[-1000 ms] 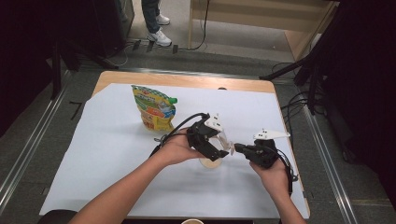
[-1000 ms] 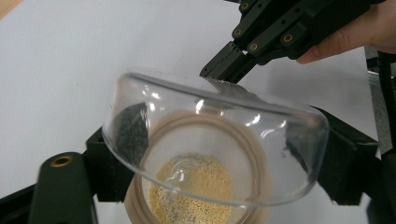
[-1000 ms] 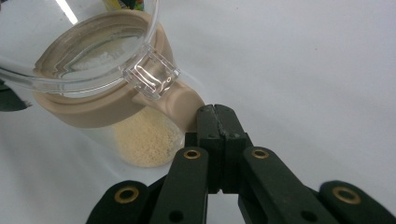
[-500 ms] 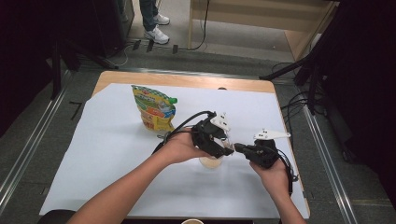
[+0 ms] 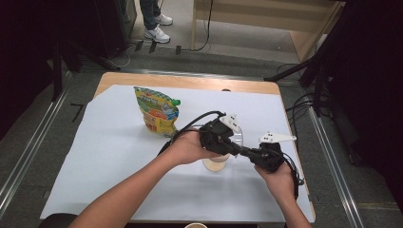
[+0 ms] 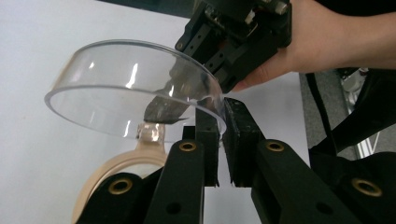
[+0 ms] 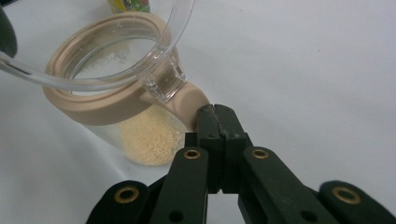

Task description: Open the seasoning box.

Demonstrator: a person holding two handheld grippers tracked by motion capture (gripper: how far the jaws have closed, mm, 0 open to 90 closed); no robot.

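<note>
Your jar (image 5: 216,164) stands on the white-covered surface (image 5: 109,161), right of the middle and toward your edge, with open sheet around it on every side; the right edge of the surface lies near your right hand, and the left half is wide and free. In the right claw's view the jar is clear glass with a tan collar (image 7: 100,105) and pale grains in the bottom.

Your left claw (image 6: 223,123) is pinching the rim of the clear lid (image 6: 126,88), which tilts above the jar mouth, hinged at the collar. Its jaws have just been closing, and the lid's wall now sits between the pads. Your right claw (image 7: 215,119) is pressed together, its tips against the tan tab that sticks out from the collar, though you cannot tell from here whether the tab lies between them.

The two claws meet closely over the jar, so each crowds the other. A yellow-green pouch (image 5: 159,110) stands well apart, toward the far left of the jar. A paper cup rim (image 5: 197,225) shows at the near edge.

Compared with a second ago, your left claw sits higher and the lid has swung up from the jar; your right hand has kept its place.
</note>
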